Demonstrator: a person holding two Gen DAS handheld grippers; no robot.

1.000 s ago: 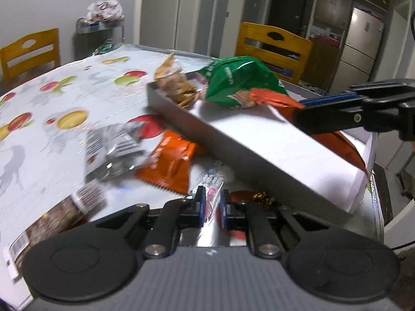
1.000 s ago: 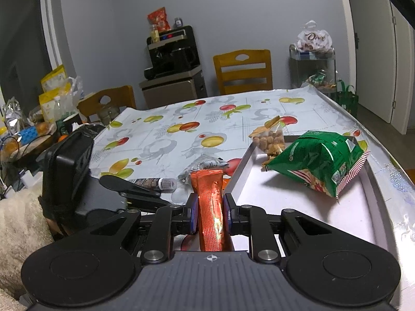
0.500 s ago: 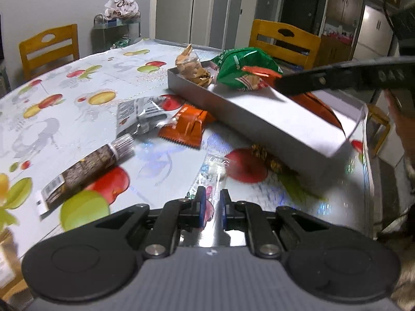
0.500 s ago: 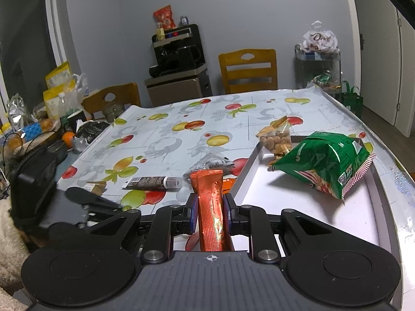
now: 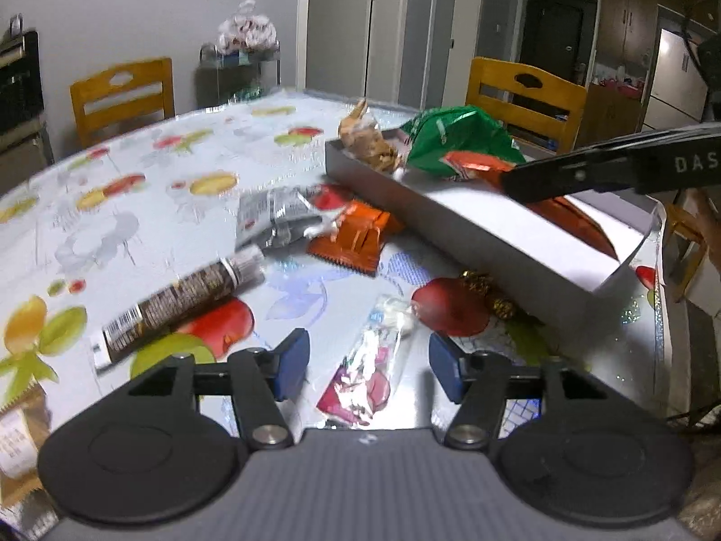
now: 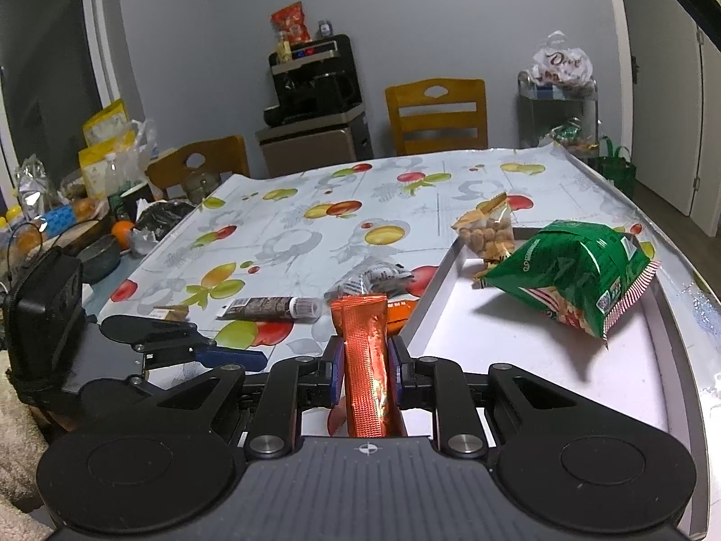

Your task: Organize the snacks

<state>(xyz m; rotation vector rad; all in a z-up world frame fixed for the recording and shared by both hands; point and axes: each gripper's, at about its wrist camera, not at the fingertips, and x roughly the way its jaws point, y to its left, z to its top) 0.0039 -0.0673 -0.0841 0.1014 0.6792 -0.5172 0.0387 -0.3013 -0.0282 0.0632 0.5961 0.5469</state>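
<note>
A table [image 6: 315,207] under a glossy fruit-print cloth fills both views. Around it stand wooden chairs [image 6: 437,112]; a dark machine [image 6: 315,76] sits on a cabinet against the grey wall, and a small cart [image 6: 559,103] carries a white bag. The table's far left end is crowded with bowls, bottles and yellow packets.

A shallow grey tray [image 6: 432,297] with a white floor lies at the table's right edge. In it, at the far end, sit a clear bag of nuts [image 6: 489,230], leaning on the far rim, and a green bag [image 6: 572,275] beside it.

The right gripper [image 6: 362,374] is pinched on an orange stick pack [image 6: 362,351], held upright just at the tray's near left rim; from the left wrist view the pack [image 5: 572,221] hangs over the tray floor.

The left gripper [image 5: 369,369] has its jaws spread wide, low over a clear candy wrapper [image 5: 374,360] lying between its fingers on the cloth. Also loose on the cloth, left of the tray: a brown bar [image 5: 180,306], a silver packet [image 5: 275,216], an orange packet [image 5: 351,239] and gold-foil sweets [image 5: 486,293] against the tray wall.
</note>
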